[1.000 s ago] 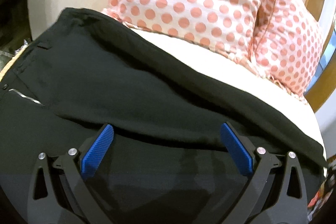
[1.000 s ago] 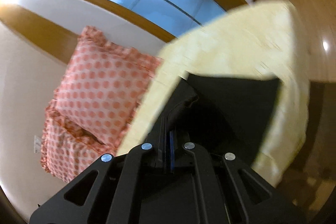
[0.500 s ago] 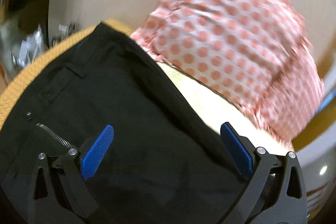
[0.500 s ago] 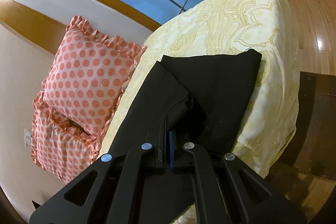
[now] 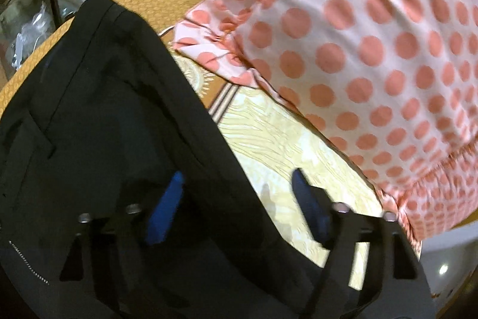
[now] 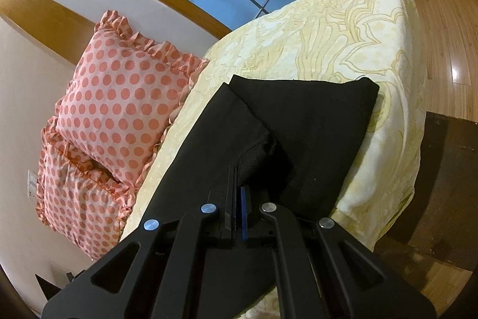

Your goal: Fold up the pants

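My left gripper (image 5: 236,184) tips steeply down over the black pants (image 5: 113,115), its blue fingers (image 5: 164,211) about half spread; they have just been closing in, and the long edge of the pants runs between them, though the pads do not press on the cloth. One finger sits over the dark fabric, the other over the yellow bedspread (image 5: 286,139) beside it. From here the waistband end with its belt loop and zipper (image 5: 28,262) lies toward the orange-covered end of the bed, next to the polka-dot pillow (image 5: 373,50). My right gripper (image 6: 237,199) angles gently downward, its fingers clenched on a bunched fold of the pants (image 6: 298,133). In this view the garment's long axis runs along the bed, from my fingers away toward the far edge, with one layer folded over so its end lies square near the bed's side edge. The pillows (image 6: 119,109) stand against the wall beside the bedspread (image 6: 343,35), just beside the pants.
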